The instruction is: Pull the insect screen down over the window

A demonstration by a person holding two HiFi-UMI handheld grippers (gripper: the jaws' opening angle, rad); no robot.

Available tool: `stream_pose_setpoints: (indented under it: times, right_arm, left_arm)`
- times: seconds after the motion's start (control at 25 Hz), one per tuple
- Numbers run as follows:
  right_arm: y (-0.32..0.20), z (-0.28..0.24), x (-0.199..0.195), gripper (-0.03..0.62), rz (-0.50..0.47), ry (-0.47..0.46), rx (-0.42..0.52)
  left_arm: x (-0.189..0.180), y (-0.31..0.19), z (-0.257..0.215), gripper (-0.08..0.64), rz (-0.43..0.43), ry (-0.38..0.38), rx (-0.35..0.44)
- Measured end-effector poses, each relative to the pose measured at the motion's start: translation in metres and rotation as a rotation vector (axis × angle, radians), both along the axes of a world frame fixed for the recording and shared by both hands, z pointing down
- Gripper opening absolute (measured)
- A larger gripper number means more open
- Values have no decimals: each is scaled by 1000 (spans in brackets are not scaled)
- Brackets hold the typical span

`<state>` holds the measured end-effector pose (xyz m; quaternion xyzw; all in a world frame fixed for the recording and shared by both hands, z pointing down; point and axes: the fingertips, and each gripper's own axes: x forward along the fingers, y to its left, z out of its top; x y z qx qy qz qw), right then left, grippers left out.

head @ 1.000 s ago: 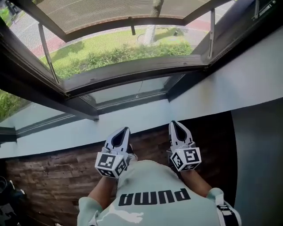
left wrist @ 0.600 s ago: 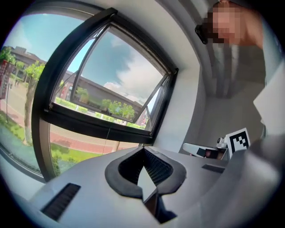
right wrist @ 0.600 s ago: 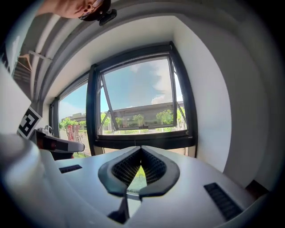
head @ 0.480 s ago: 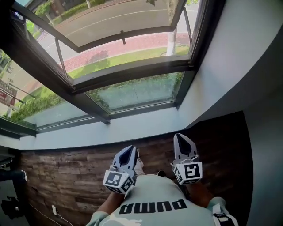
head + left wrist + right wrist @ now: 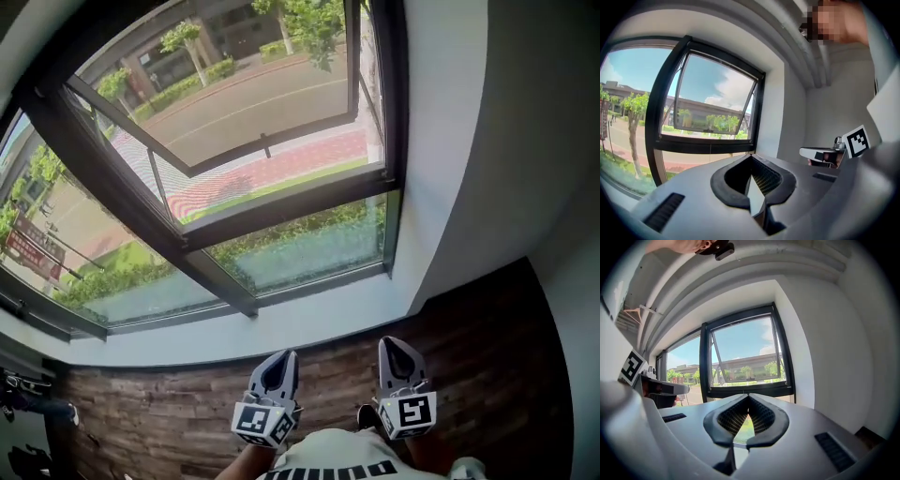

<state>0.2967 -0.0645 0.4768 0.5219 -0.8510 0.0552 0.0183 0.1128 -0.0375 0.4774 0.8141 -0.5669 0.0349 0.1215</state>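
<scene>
Head view: window (image 5: 281, 208) spans the upper frame, well above left gripper (image 5: 278, 366) and right gripper (image 5: 396, 352). Both are closed, empty and equally near.

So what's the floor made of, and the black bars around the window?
The floor looks like dark brown wood planks, matte; you can see grain streaks and board lines, though it could be wood-look laminate. The window frame seems to be metal with a smooth black coat: thin, straight, sharp-edged bars.
</scene>
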Motion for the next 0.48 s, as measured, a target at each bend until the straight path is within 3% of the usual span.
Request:
stream_pose_setpoints:
  times: [0.28,0.48]
  right_arm:
    - [99,-10,-56,8,-27,19,14]
    - [188,-5,-113,8,-31,35,-28]
  left_arm:
    - [-44,113,-2,12,-20,-61,32]
    - [-95,204,7,12,-26,-38,-1]
